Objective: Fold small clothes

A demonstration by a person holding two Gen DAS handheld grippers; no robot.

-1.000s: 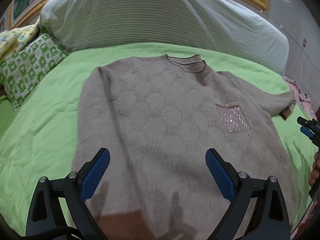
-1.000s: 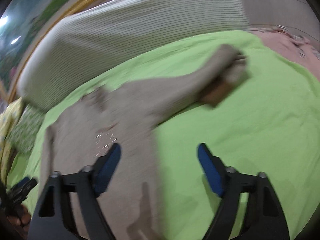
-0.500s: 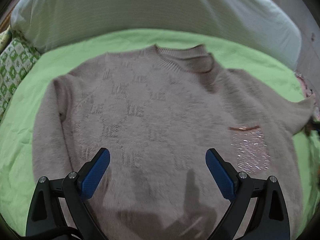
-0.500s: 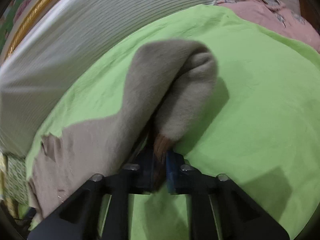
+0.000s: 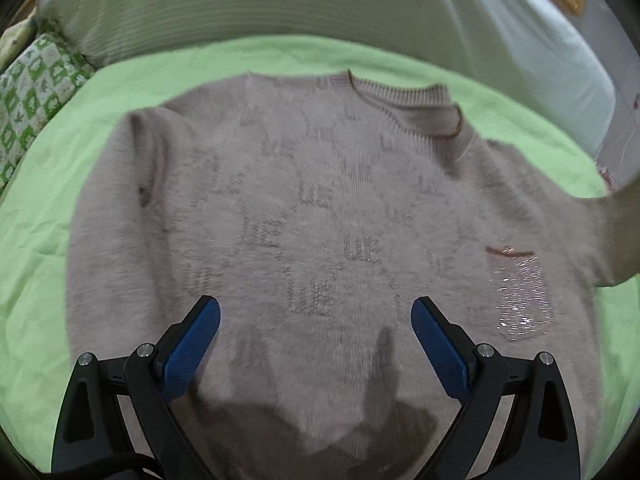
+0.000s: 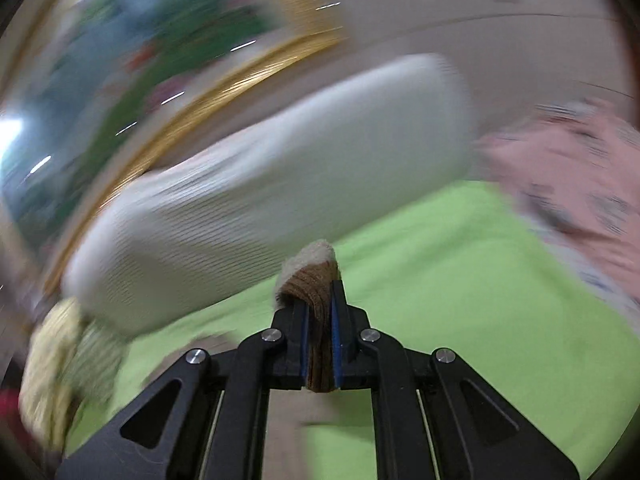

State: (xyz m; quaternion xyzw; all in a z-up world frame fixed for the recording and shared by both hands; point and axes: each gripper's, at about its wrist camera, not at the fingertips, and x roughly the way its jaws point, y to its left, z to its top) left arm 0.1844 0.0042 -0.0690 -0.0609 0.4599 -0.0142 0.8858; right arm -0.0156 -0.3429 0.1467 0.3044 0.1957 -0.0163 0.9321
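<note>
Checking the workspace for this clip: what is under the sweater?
The sweater lies flat on a green sheet, which shows all round it. Beneath the knit itself nothing can be seen. One sleeve cuff is off the sheet, pinched in the right gripper.

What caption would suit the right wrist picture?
Right fingers pinch the brown ribbed cuff of a fuzzy beige sweater above the green bedsheet.

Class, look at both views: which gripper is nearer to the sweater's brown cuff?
Right. The right gripper is clamped on the cuff. The left gripper hovers open above the middle of the sweater, away from that cuff.
</note>
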